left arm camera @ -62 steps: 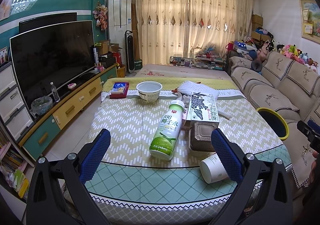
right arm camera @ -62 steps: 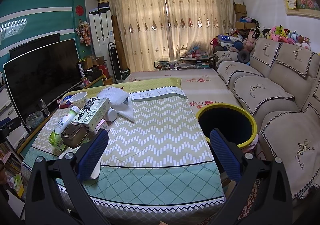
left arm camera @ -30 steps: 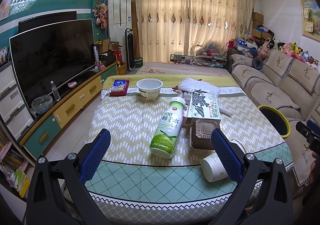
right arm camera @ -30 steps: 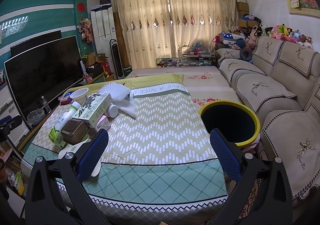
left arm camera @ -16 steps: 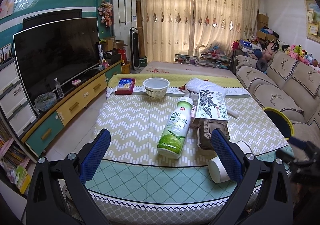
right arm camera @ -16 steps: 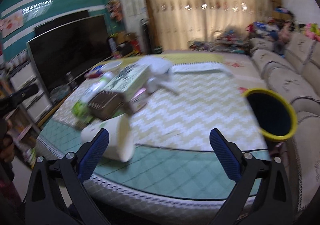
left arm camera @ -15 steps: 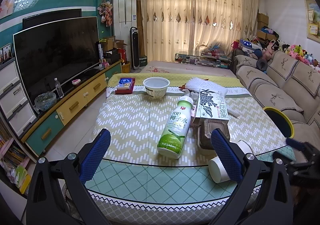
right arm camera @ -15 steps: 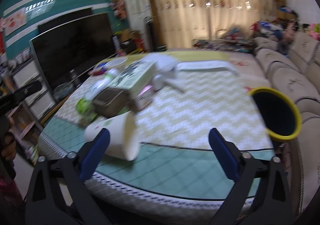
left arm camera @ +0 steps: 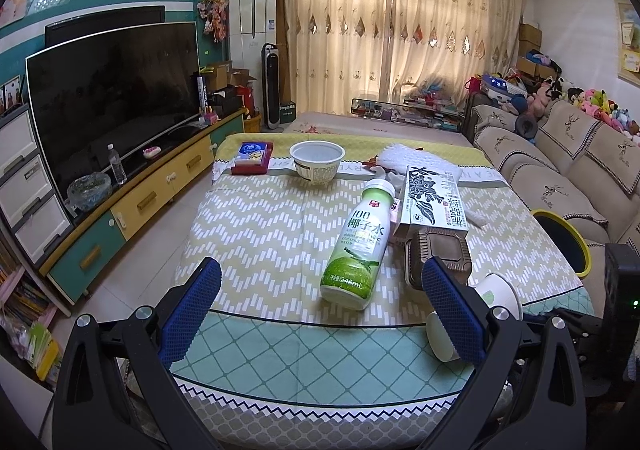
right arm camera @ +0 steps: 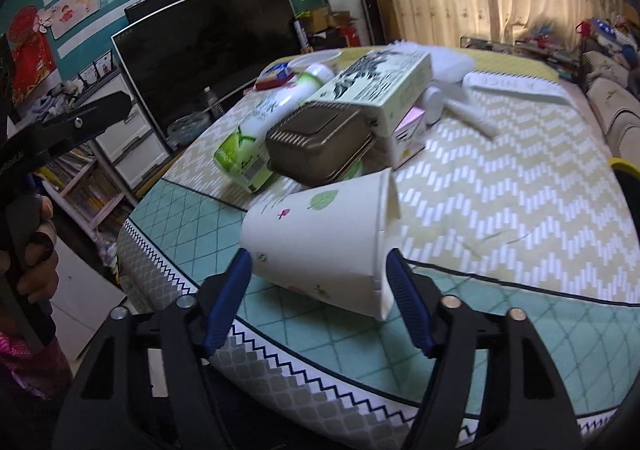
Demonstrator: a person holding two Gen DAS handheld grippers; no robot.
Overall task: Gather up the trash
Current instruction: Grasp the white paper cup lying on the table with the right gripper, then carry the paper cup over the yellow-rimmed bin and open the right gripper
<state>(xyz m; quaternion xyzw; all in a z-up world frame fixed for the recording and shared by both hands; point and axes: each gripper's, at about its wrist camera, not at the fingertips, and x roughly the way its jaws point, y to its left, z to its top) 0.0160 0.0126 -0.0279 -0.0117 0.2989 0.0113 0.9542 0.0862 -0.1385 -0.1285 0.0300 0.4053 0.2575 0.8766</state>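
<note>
Seen only from the left wrist: whole table (left arm camera: 256,334), yellow-rimmed bin (left arm camera: 560,246) off its right edge by the sofa (left arm camera: 560,185), white bowl (left arm camera: 317,161) at the far end. Seen only from the right wrist: paper cup (right arm camera: 320,242) up close, on its side near the front edge of the table, just before the brown tray (right arm camera: 320,145) and green bottle (right arm camera: 264,129). Right gripper (right arm camera: 318,290) low and level, blue fingers (right arm camera: 230,298) flanking the cup, contact unclear. Left gripper (left arm camera: 320,314) back from the front edge, fingers spread wide, empty, bare cloth ahead.
</note>
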